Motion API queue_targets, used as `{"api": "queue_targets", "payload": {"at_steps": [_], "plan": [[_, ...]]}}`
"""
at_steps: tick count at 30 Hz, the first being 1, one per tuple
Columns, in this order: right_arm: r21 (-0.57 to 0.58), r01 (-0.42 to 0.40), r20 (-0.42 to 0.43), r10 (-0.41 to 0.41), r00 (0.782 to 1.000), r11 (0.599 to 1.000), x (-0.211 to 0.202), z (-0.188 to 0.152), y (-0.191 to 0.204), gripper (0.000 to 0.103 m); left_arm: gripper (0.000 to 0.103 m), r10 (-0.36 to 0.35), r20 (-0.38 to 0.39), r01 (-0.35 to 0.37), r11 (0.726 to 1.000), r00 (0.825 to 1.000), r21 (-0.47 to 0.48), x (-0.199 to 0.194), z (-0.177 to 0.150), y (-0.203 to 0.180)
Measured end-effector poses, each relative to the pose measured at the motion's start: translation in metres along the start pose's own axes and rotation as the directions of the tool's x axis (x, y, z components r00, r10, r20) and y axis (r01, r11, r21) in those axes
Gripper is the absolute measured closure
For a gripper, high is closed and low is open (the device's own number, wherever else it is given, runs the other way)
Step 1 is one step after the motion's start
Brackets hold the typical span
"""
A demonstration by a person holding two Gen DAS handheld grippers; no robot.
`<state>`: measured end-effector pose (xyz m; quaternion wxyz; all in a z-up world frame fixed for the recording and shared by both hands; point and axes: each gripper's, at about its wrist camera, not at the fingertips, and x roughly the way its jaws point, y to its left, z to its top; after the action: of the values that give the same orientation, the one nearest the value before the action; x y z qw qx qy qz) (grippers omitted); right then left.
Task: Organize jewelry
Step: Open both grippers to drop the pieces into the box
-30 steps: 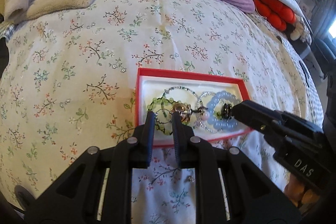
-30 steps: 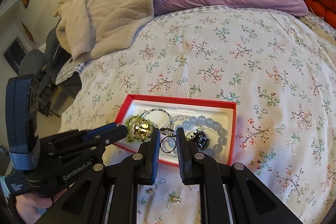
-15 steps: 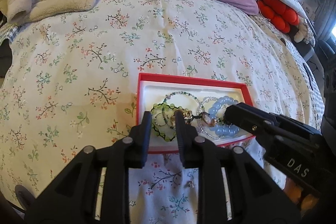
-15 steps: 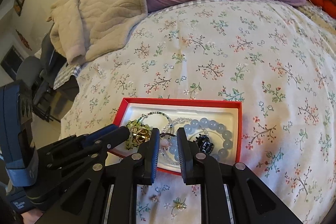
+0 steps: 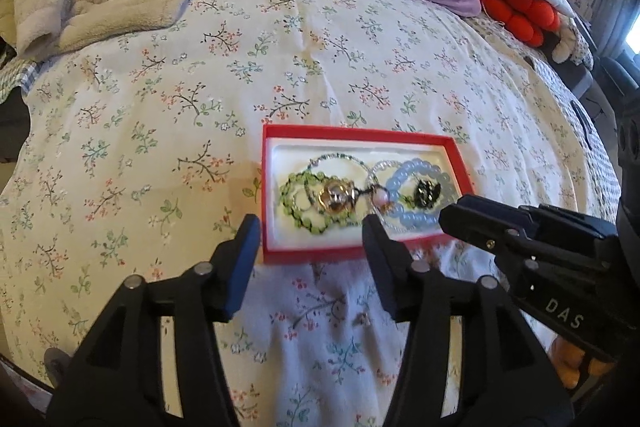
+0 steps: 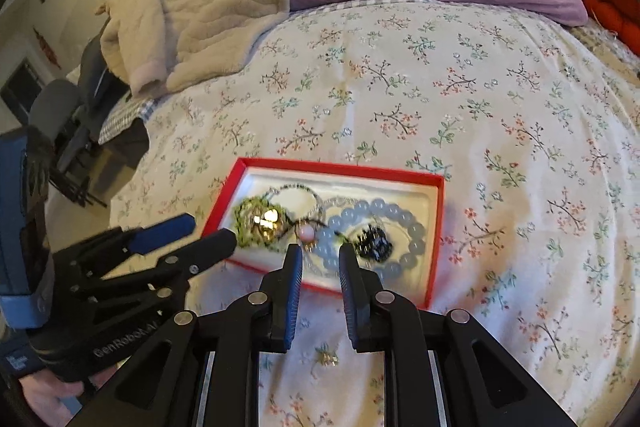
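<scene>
As fingers open (empty), left gripper [image 5: 310, 227] tilts down.

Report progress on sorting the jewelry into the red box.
Done: the green bead bracelet, gold charm and blue bead bracelet lie in the red box. In hand: nothing; the left gripper is opening, empty, and the right gripper holds nothing. Left: a small gold piece on the bedspread.

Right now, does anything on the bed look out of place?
Yes: a small gold trinket lies loose on the floral bedspread, outside the red box where the bracelets sit tangled together.
</scene>
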<state>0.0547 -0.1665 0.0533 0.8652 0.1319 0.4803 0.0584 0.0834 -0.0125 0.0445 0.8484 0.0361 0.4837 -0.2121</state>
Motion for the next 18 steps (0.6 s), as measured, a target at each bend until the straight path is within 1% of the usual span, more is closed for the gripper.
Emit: {"api": "queue_targets", "payload": {"at_steps": [2, 6, 9, 12, 14, 15, 16, 17, 18], "plan": [[-0.012, 0.014, -0.005, -0.014, 1.0, 1.0, -0.004, -0.005, 0.0, 0.083, 0.041, 0.006, 0.005, -0.007, 1.0, 1.0, 0.017, -0.006, -0.006, -0.002], [-0.027, 0.053, -0.026, -0.053, 0.998, 0.998, -0.01, -0.014, 0.0, 0.083, 0.04, 0.014, -0.006, -0.014, 0.999, 1.0, 0.035, -0.013, -0.016, -0.005], [-0.021, 0.061, -0.051, -0.062, 0.997, 0.998, -0.014, -0.022, -0.002, 0.083, 0.039, 0.017, -0.02, -0.016, 0.999, 1.0, 0.033, -0.018, -0.024, -0.008], [-0.007, 0.07, -0.072, -0.07, 0.995, 0.998, -0.017, -0.03, -0.006, 0.082, 0.033, 0.021, -0.026, -0.02, 0.999, 0.999, 0.036, -0.022, -0.032, -0.01], [-0.006, 0.076, -0.085, -0.076, 0.993, 0.997, -0.017, -0.034, -0.007, 0.075, 0.027, 0.025, -0.029, -0.024, 0.999, 0.999, 0.036, -0.024, -0.035, -0.01], [-0.007, 0.08, -0.09, -0.08, 0.993, 0.997, -0.017, -0.036, -0.007, 0.063, 0.027, 0.025, -0.032, -0.024, 0.999, 0.999, 0.036, -0.025, -0.037, -0.01], [-0.006, 0.087, -0.095, -0.087, 0.992, 0.996, -0.018, -0.038, -0.008, 0.045, 0.027, 0.023, -0.041, -0.022, 0.999, 0.999, 0.035, -0.024, -0.038, -0.009], [-0.003, 0.092, -0.095, -0.092, 0.991, 0.996, -0.019, -0.04, -0.008, 0.04, 0.027, 0.023, -0.051, -0.021, 0.999, 0.998, 0.032, -0.023, -0.04, -0.008], [-0.002, 0.092, -0.094, -0.092, 0.991, 0.996, -0.02, -0.042, -0.008, 0.039, 0.027, 0.025, -0.062, -0.023, 0.999, 0.998, 0.028, -0.022, -0.041, -0.007]]}}
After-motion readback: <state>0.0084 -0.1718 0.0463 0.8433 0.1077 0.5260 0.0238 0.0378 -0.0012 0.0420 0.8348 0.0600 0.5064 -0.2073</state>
